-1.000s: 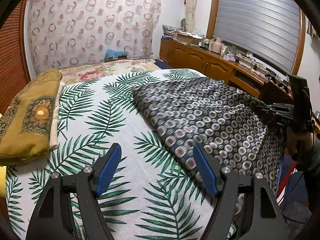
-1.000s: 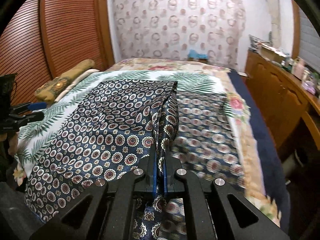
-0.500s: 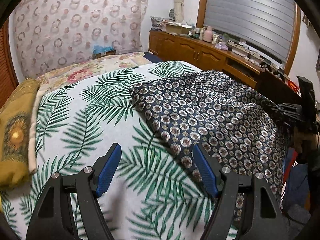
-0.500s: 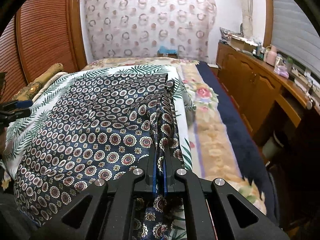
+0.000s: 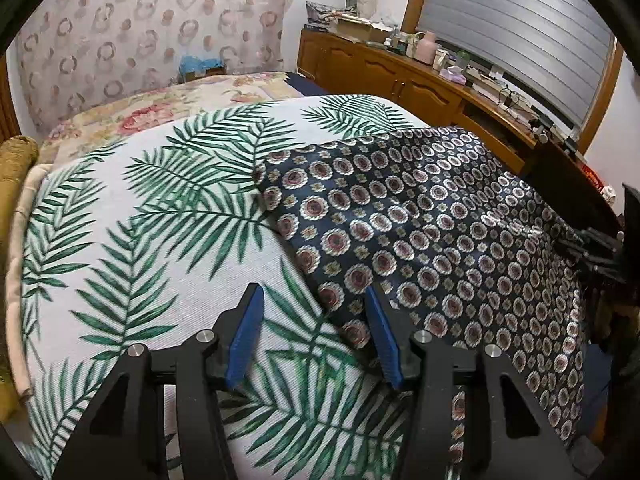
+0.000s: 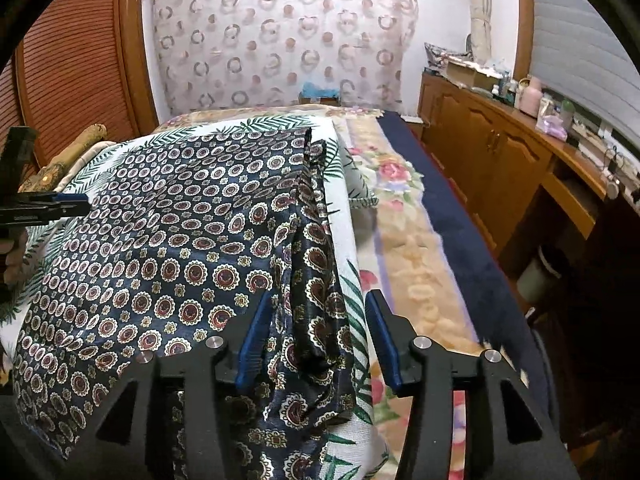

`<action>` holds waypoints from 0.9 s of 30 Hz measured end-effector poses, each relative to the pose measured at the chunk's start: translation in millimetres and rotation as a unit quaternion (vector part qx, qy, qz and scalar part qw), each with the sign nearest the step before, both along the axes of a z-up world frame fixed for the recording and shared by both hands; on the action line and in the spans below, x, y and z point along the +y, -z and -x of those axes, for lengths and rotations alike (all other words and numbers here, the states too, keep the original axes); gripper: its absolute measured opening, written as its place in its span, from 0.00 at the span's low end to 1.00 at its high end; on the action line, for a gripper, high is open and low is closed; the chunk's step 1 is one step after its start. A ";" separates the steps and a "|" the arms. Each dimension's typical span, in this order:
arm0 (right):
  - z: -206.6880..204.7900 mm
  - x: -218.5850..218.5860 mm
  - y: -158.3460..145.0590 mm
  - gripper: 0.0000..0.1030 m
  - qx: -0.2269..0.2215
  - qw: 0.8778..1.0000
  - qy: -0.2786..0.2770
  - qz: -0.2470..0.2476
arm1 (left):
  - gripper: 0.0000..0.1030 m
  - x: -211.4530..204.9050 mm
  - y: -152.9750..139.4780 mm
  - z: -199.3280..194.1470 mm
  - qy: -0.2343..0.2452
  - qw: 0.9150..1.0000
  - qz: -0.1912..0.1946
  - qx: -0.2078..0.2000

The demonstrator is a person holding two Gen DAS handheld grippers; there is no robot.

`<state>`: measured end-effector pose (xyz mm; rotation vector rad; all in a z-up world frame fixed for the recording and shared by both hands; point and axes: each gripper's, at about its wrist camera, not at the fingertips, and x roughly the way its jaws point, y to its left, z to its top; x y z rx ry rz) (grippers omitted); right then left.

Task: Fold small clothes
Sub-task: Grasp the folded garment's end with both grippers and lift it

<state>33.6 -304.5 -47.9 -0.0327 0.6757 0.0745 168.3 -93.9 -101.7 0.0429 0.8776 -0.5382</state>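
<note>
A navy cloth with round medallions (image 5: 420, 240) lies spread on the palm-leaf bed cover (image 5: 160, 240). My left gripper (image 5: 314, 320) hovers over the cloth's near left edge. Its jaws are closing, the hem lies just inside the right blue pad (image 5: 382, 336), and neither pad presses on it. In the right wrist view the same cloth (image 6: 180, 240) has a raised fold along its right side. My right gripper (image 6: 318, 340) straddles that fold, its jaws opening, its pads clear of the fabric. Each gripper shows in the other's view: right gripper (image 5: 600, 248), left gripper (image 6: 44, 206).
A folded olive-gold blanket (image 5: 16, 168) lies at the bed's left side. A floral blanket (image 6: 404, 248) covers the bed's right strip. A wooden sideboard (image 6: 500, 140) with clutter runs along the window wall. Slatted wooden doors (image 6: 72, 60) stand at left.
The right gripper's jaws have opened and let go of the cloth fold. The left gripper has moved toward the cloth's edge and its jaws have narrowed.
</note>
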 end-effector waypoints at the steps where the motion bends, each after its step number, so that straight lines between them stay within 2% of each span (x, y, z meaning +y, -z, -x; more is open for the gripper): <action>1: -1.1 -7.0 2.5 0.49 0.003 1.000 -0.005 -0.009 | 0.52 -1.6 0.0 -1.1 0.002 1.000 0.002 0.003; 4: -1.6 -9.0 4.4 0.49 0.008 1.000 -0.013 -0.018 | 0.52 -8.0 0.3 -3.1 0.005 1.000 -0.004 0.001; 7: -3.7 -14.8 5.7 0.49 0.010 0.999 -0.020 -0.027 | 0.42 -12.4 0.3 -4.2 0.011 1.000 -0.009 0.001; 11: -9.8 -25.4 12.2 0.49 0.014 0.998 -0.030 -0.044 | 0.22 -15.0 -0.5 -10.5 0.013 1.000 0.003 0.011; 15: -10.8 -28.1 11.9 0.48 0.013 0.998 -0.041 -0.054 | 0.10 -17.0 -1.4 -12.8 0.013 1.000 0.008 0.012; 17: -10.8 -28.2 13.3 0.33 0.013 0.997 -0.050 -0.059 | 0.05 -17.5 -3.0 -11.3 0.014 1.000 0.010 0.007; 18: -10.5 -28.0 14.2 0.29 0.013 0.997 -0.055 -0.060 | 0.05 -17.6 -4.8 -9.7 0.013 1.000 0.010 0.002; 20: -9.5 -26.5 14.5 0.13 0.013 0.996 -0.067 -0.059 | 0.04 -16.9 -9.4 -7.1 0.011 1.000 0.013 -0.008; 21: -8.0 -25.3 13.7 0.09 0.011 0.995 -0.075 -0.060 | 0.04 -16.4 -13.8 -4.6 0.009 1.000 0.015 -0.016; 27: 1.7 -9.9 -4.2 0.06 -0.015 0.994 -0.101 -0.039 | 0.04 -4.2 -41.6 1.7 0.010 0.998 0.023 -0.050</action>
